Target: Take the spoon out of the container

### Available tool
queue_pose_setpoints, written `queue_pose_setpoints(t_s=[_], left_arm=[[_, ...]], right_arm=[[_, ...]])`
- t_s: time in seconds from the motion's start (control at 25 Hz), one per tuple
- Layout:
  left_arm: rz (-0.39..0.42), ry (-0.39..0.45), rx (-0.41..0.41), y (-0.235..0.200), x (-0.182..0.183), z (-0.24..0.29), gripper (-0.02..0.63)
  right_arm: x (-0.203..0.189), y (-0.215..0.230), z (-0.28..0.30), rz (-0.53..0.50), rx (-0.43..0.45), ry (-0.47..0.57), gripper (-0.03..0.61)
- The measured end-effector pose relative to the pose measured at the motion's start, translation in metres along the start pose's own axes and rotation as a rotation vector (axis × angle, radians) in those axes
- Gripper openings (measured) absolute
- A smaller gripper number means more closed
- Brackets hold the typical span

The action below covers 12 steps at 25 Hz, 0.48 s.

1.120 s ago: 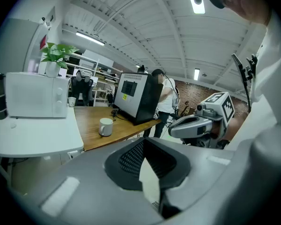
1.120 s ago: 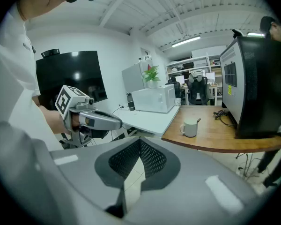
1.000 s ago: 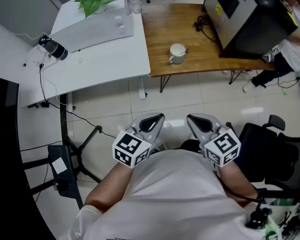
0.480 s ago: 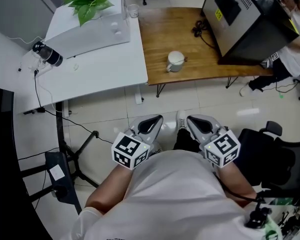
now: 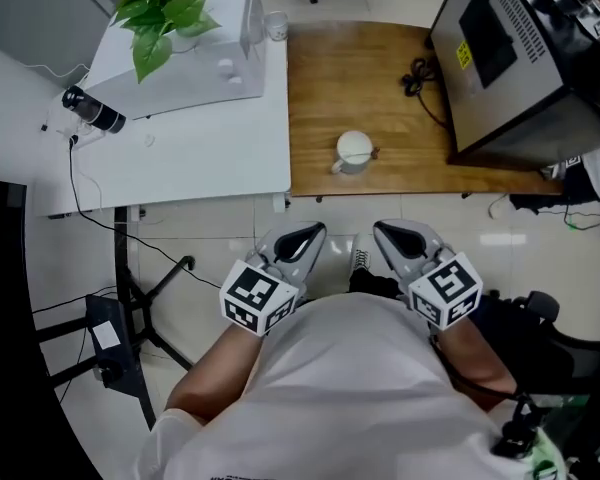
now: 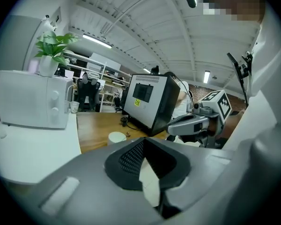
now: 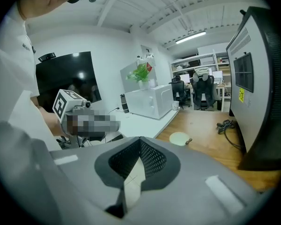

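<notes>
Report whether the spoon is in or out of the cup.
In: the spoon pokes its handle over the rim of the white cup, upright on the wooden table.

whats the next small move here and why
Probably carry the right gripper forward toward the white cup on the wooden table, opening its jaws on the way. That gripper sits close to the person's chest, well short of the table, its jaws are shut and empty, and the spoon handle juts from the cup's right side.
</notes>
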<state>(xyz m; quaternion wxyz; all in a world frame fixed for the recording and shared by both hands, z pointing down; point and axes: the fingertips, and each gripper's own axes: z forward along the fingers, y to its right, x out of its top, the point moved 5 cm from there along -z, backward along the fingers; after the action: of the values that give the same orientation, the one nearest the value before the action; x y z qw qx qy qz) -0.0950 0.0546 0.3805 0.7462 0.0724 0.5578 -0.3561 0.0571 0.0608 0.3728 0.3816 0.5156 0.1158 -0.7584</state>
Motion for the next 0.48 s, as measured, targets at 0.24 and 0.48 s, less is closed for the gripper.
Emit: queue_pose_setpoints(t_s=[0.24,0.48], left_arm=[[-0.007,-0.011,0.058,-0.015,0.025,0.047,0.005],[-0.017,0.000,0.144,-0.034,0.046,0.076,0.005]], right_arm=[[0.019,0.062,0.003,-0.027,0.051,-0.013,0.008],[0.023,0.109,0.008,-0.040,0.093,-0.033,0.008]])
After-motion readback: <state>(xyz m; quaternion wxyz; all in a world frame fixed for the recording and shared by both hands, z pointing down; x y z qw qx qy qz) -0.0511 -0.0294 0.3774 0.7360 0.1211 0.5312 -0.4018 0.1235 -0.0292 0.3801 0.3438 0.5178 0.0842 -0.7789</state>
